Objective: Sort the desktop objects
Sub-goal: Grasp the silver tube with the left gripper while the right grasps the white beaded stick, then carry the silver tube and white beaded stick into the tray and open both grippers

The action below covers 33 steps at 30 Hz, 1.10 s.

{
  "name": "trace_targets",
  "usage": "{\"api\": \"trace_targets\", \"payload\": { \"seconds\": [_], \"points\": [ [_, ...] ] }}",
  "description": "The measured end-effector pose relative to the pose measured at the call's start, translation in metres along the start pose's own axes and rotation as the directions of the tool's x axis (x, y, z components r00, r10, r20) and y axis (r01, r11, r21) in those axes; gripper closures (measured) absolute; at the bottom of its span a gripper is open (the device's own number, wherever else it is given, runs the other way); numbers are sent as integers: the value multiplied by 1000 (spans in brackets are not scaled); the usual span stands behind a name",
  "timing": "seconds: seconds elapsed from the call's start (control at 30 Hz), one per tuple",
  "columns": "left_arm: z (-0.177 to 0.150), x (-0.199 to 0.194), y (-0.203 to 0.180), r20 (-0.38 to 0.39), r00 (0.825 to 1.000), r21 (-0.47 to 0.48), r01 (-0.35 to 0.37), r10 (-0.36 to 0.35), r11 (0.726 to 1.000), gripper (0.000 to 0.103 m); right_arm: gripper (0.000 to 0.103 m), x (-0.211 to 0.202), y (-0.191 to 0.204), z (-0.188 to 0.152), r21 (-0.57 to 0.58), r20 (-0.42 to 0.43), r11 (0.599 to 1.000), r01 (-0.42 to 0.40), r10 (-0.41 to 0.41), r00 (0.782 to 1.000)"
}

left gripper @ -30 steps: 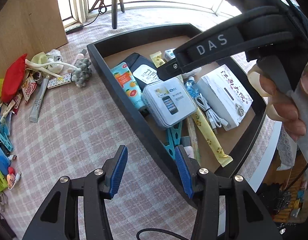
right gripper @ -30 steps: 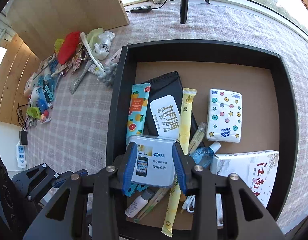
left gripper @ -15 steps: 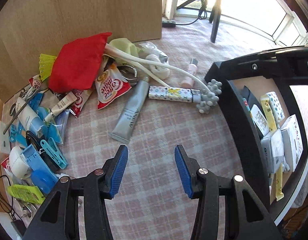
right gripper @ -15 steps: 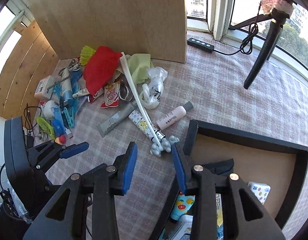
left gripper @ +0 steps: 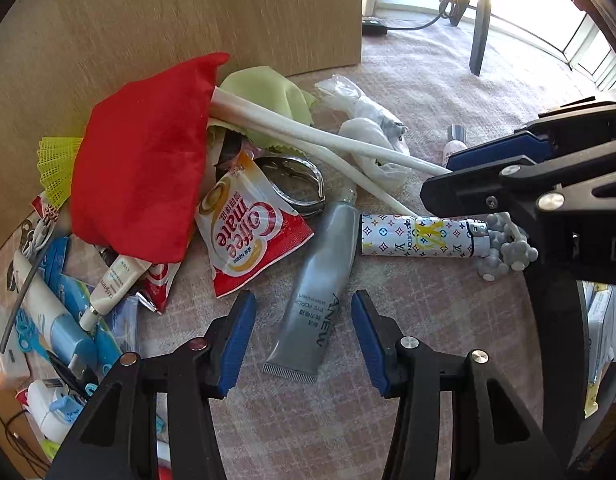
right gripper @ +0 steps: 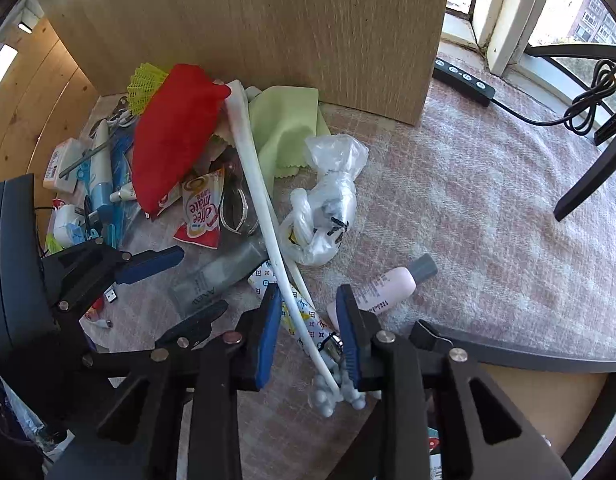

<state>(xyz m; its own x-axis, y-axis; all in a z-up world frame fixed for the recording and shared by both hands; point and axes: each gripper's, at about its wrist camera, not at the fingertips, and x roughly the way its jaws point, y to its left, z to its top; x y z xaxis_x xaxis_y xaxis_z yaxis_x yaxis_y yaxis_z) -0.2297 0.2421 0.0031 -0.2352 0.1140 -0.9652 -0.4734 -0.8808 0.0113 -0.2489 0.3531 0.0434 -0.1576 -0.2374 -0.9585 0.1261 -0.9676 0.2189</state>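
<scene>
My left gripper [left gripper: 303, 340] is open just above the cloth-covered table, its blue pads on either side of the crimped end of a silver ANEW tube [left gripper: 320, 292]. In the right wrist view the left gripper [right gripper: 175, 292] hangs over that tube [right gripper: 211, 280]. My right gripper [right gripper: 308, 336] has its jaws closing. Between them lie a patterned lighter [right gripper: 308, 320] and the white handle of a massager [right gripper: 263, 216]. The massager's grey ball head [right gripper: 332, 392] lies under the gripper. I see no pad pressing on either.
A pile lies against a wooden board [right gripper: 267, 20]: red pouch [left gripper: 143, 160], coffee sachet [left gripper: 243, 232], green cloth [right gripper: 283, 128], plastic bag [right gripper: 328, 200], blue clips [left gripper: 67, 340]. A pink bottle [right gripper: 388, 284] lies by the black tray's rim [right gripper: 508, 352]. Bare cloth lies to the right.
Both grippers have swung left from over the black tray to the pile and come down low. The right jaws have narrowed around the massager handle and lighter. The left jaws kept their width.
</scene>
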Motion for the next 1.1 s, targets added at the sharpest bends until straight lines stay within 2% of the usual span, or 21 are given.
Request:
{"api": "trace_targets", "payload": {
  "seconds": [0.1,0.23,0.33,0.47,0.53,0.67,0.9,1.1],
  "points": [
    [5,3,2,-1,1000,-9,11,-11,1000,56,89,3,-3,1,20,-9,999,-33,33,999],
    [5,2,-4,7,1000,17,14,-14,1000,72,91,-2,-6,-1,49,-1,997,-61,61,998],
    [1,1,-8,11,1000,32,18,-18,999,77,97,-14,-9,-7,79,10,990,-115,114,993],
    [-8,-3,-8,-3,999,21,49,-49,999,83,98,-36,-10,-16,89,39,985,-148,145,989],
    [-13,-7,-7,-6,999,7,53,-53,999,96,98,-46,-10,-21,84,50,983,-160,157,986],
    [-24,-15,-1,1,997,-29,76,-76,997,96,98,-72,-22,-29,85,72,983,-164,158,985],
    [-42,-37,6,26,995,-97,94,-92,991,96,98,-96,-19,-53,83,117,982,-168,158,980],
    [-63,-71,-14,73,990,-87,125,-119,988,96,98,-111,-21,-74,105,173,976,-189,169,970]
  ]
}}
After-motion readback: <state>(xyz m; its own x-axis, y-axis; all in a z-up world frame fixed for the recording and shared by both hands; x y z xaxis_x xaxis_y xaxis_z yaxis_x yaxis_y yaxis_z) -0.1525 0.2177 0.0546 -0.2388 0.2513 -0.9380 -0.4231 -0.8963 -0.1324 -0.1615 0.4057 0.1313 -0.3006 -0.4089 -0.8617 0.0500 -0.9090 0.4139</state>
